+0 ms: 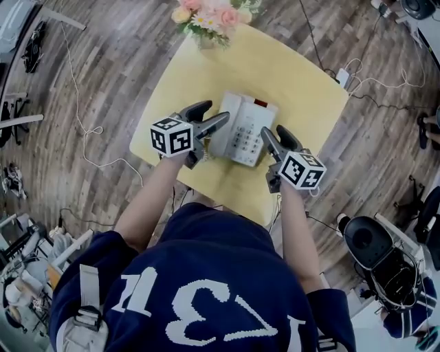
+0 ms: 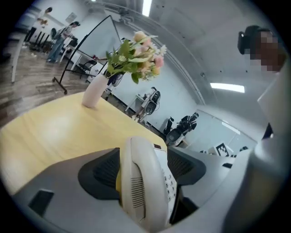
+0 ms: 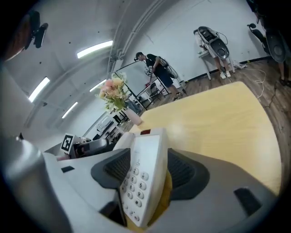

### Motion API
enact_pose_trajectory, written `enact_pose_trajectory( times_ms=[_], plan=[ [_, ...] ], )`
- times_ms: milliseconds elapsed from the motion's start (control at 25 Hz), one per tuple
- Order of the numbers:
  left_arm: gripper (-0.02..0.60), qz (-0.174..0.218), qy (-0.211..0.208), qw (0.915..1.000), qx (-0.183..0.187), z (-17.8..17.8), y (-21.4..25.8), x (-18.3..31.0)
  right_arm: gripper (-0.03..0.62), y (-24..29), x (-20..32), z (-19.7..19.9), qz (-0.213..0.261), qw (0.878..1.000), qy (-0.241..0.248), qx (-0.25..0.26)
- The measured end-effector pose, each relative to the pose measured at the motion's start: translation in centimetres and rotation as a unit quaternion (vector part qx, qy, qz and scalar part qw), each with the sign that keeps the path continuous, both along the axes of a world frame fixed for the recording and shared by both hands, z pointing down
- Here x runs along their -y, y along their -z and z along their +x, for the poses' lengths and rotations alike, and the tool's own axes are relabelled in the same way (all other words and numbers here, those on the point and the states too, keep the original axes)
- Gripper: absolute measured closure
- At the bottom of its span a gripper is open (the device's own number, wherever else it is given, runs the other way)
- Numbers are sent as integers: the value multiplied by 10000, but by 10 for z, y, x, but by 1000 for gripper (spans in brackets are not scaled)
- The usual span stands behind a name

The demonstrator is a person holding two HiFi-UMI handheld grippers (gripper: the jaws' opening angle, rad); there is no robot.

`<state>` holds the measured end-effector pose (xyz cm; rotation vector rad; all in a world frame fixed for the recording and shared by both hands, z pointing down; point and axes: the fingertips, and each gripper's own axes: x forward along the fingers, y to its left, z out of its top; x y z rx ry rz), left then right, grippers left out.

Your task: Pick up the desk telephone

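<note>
The white desk telephone (image 1: pixel 244 127) lies flat on the yellow table (image 1: pixel 295 75). Its handset (image 2: pixel 138 191) runs along its left side and its keypad (image 3: pixel 134 182) along the right. My left gripper (image 1: pixel 216 113) comes in from the left and straddles the handset side, with the jaws open. A sliver of table shows between the left pad and the handset. My right gripper (image 1: pixel 273 130) straddles the keypad side from the right. It is open too, with a gap beside its right pad. Neither set of pads presses on the phone.
A white vase of pink flowers (image 1: pixel 206 17) stands at the table's far edge, beyond the phone. Cables trail over the wooden floor (image 1: pixel 103 82) around the table. A power strip (image 1: pixel 344 77) sits by the right corner. Office chairs and equipment stand at the room's edges.
</note>
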<state>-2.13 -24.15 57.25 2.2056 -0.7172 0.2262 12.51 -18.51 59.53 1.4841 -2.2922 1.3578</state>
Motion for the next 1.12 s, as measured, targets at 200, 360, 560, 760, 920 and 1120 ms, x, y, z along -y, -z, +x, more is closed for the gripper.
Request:
enact_pose_trajectory(
  times_ms=[200,360,560,760,920,1120],
  plan=[
    [268,-506,-375,9980,-77,4,-28,-12,352,-25,3,-10,-348,9983,-13,460],
    [264,-768,-561,9954,-130,11,-35,-18,352,-36,3,-21,-496,9976,192,440],
    [259,-1224,-875,9880,-351,17,-40,-22,350,-43,6,-19,-604,9956,-225,686],
    [261,-1037,-866,9906,-229,16,-33,-24,367,-37,3,-15,-537,9953,-278,752],
    [268,-439,-934,9947,-14,14,-8,-29,370,-6,7,-19,-34,9988,42,489],
    [273,298,-753,9967,-104,9,43,-30,373,48,13,-22,720,9967,282,245]
  ],
)
